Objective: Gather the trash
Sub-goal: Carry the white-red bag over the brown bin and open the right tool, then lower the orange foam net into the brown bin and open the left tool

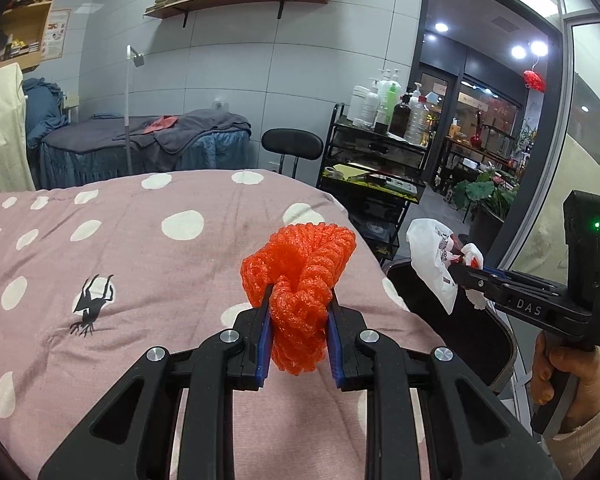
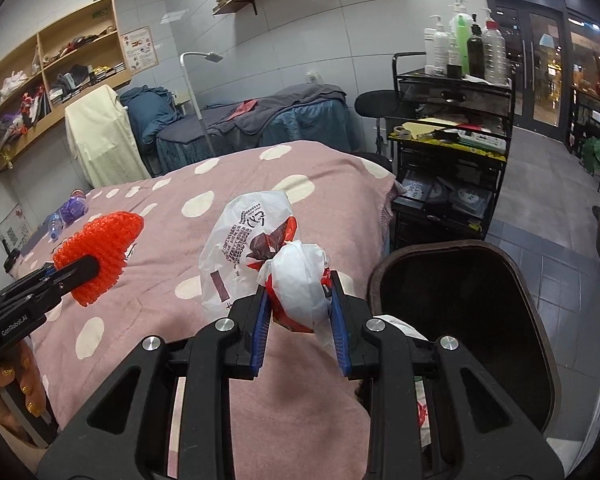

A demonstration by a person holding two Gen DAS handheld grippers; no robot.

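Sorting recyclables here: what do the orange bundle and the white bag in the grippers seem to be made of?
The orange bundle looks like soft foam netting: open mesh, matte, squashed between the left gripper pads. The white bag looks like thin plastic film: crinkled, slightly glossy, printed, bunched in the right gripper.

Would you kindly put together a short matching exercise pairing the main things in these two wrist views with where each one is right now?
Things:
1. orange foam net
2. white plastic bag
3. dark bin
4. purple item

Places:
A. standing open beside the bed
B. clamped in the right gripper
C. lying far back on the spotted bedspread
D. clamped in the left gripper

Pairs: 1-D, 2-B, 3-A, 4-C
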